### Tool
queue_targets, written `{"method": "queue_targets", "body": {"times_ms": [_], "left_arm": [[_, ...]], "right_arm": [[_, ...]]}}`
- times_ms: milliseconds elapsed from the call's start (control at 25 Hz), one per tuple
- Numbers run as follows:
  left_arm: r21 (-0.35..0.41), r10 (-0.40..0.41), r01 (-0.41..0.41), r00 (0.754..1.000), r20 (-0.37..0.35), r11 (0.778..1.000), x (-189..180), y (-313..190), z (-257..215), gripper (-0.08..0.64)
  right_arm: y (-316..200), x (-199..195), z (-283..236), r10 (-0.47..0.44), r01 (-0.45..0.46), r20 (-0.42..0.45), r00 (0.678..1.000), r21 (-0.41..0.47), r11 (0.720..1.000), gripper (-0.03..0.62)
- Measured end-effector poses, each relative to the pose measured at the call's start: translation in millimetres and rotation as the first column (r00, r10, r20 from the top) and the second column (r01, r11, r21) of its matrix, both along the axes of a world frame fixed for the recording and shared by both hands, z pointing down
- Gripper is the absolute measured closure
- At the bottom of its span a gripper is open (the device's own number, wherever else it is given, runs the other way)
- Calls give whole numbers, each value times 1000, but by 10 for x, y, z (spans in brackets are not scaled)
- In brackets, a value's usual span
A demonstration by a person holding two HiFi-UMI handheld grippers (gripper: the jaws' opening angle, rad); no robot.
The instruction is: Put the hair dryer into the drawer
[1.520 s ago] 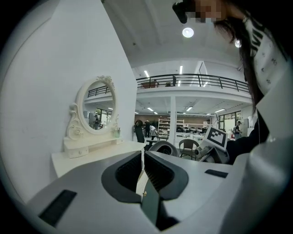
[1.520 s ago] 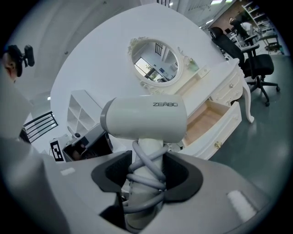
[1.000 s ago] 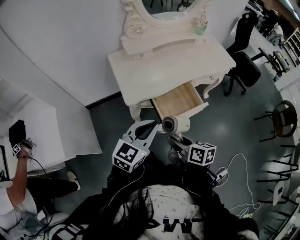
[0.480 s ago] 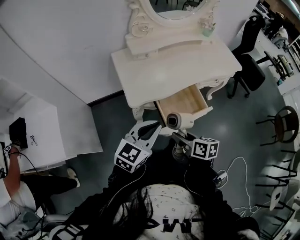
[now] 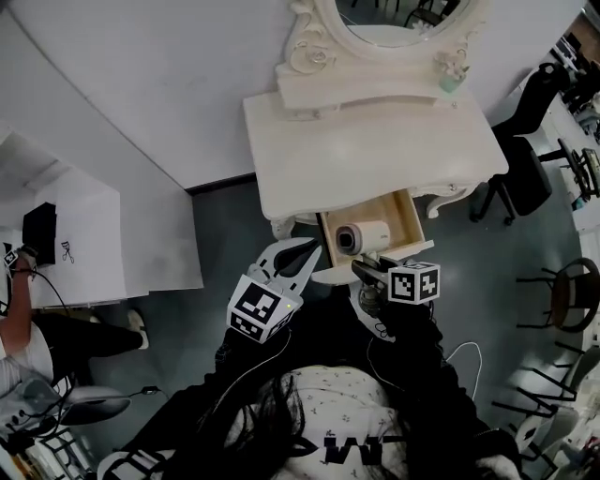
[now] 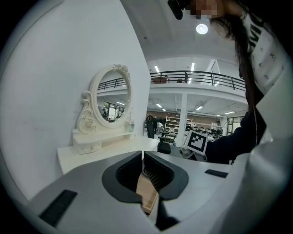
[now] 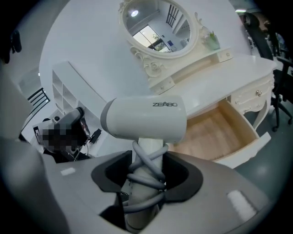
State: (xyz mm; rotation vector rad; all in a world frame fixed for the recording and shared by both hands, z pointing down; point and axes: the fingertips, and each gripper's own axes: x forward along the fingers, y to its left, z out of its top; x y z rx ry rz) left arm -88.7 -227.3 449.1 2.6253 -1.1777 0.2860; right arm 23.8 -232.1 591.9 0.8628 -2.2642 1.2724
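A white hair dryer (image 5: 361,236) with its grey cord wound round the handle hangs over the open wooden drawer (image 5: 410,217) of the cream dressing table (image 5: 375,150). My right gripper (image 5: 372,273) is shut on the handle. In the right gripper view the dryer's body (image 7: 144,118) stands above the jaws of the right gripper (image 7: 147,171), and the drawer (image 7: 219,132) lies just beyond. My left gripper (image 5: 302,251) is shut and empty, left of the drawer's front. In the left gripper view the left gripper (image 6: 143,169) points at the table (image 6: 100,153).
An oval mirror (image 5: 398,23) stands at the table's back. A white wall runs behind and to the left. A low white desk (image 5: 66,244) with a seated person (image 5: 19,328) is at the far left. Black chairs (image 5: 525,178) and a stool (image 5: 572,291) stand at the right.
My right gripper has carried the hair dryer forward and down, from in front of the drawer to over its inside. My left gripper has edged forward beside it.
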Motion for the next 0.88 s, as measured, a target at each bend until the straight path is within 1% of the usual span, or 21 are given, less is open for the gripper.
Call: {"method": "queue_targets", "body": {"times_ms": [160,280,440,640,760,840,880], "left_arm": [[-14,-48,49,999,7,999,41,-167,34,558],[-19,-88,88,996,9,996,52,-279,55,558],[-19,-136,136,991,19,990,92,-418,63,558],[-18,-194,195,981,28,981,100,-508,47,558],[-22,-236,237,971,36,971,87,-520,46,559],[-24,-266,267,963,44,963,77,-515,47,559],[-25,-278,279,959,48,960,73,-509,51,560]], "right_arm": [[-175,21,155,-132,131,-43,990,-33,991,382],[-264,21,297,-260,255,-95,961,-55,965,382],[-368,63,492,-400,391,-131,907,-87,916,382],[-511,145,690,-515,493,-156,843,-158,855,382],[-576,198,805,-594,564,-176,785,-193,803,382],[-593,218,879,-646,609,-172,744,-221,761,382],[-596,228,916,-665,625,-164,729,-238,744,382]]}}
